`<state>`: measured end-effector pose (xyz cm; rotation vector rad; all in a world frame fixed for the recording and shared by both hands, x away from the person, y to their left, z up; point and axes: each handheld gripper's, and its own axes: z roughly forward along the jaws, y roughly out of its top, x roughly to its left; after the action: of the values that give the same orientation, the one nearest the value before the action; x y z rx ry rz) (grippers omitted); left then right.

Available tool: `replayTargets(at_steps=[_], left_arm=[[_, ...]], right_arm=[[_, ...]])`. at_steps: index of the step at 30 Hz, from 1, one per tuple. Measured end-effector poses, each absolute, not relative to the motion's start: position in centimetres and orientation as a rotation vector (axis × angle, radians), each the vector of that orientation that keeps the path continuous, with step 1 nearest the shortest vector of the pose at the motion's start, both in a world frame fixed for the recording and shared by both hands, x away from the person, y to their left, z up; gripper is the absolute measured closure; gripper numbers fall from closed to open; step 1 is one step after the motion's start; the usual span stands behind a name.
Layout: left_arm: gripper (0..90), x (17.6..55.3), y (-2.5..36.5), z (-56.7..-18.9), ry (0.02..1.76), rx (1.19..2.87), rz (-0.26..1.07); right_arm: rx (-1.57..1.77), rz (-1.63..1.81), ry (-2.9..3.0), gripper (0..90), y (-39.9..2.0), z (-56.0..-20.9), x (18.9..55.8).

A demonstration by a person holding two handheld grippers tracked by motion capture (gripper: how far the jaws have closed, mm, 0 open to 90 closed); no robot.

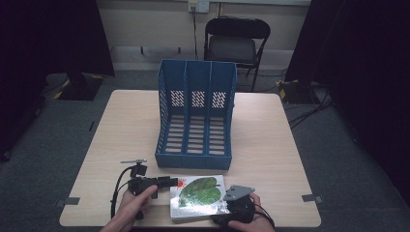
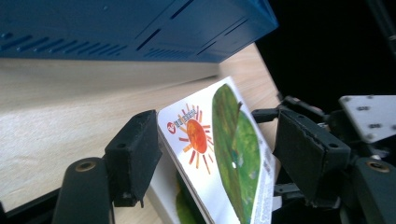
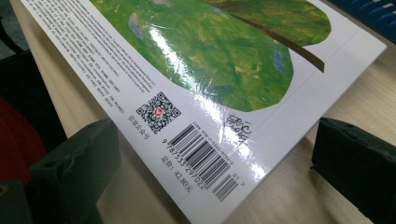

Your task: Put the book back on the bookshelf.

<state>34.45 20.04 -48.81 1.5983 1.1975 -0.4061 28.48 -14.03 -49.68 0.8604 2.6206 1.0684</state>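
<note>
- The book [image 1: 199,197], white with a large green leaf on its cover, lies flat at the near edge of the table [image 1: 270,145], between the two hands.
- The right tongs [image 1: 231,209] sit at the book's near right corner; in the right gripper view the jaws stand apart on either side of that corner, neither pad pressing on it.
- The left tongs [image 1: 170,181] point at the book's left edge. In the left gripper view the jaws stand partly open with the book between them; one pad sits just beside the edge, the other clear.
- Just beyond the book stands a blue file rack [image 1: 196,116] with three compartments.
- A folding chair [image 1: 237,43] stands behind the table.
</note>
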Motion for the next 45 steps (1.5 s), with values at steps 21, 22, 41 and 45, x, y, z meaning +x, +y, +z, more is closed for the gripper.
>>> replayTargets(at_steps=[21,22,41,45], left_arm=[[54.7,34.4,18.6,-49.5,1.148,1.709,-0.530],[54.8,34.4,18.4,-49.6,1.155,1.709,-0.540],[72.2,34.0,16.5,-49.5,1.017,1.796,-0.591],[72.5,33.9,16.5,-49.5,1.005,1.810,-0.575]], right_arm=[[0.867,1.108,2.636,2.7,-14.2,-49.5,28.8],[0.864,1.113,2.637,2.8,-14.1,-49.5,28.8],[0.743,1.230,2.705,18.0,-13.4,-49.0,28.5],[0.725,1.244,2.730,16.1,-13.4,-49.0,28.5]])
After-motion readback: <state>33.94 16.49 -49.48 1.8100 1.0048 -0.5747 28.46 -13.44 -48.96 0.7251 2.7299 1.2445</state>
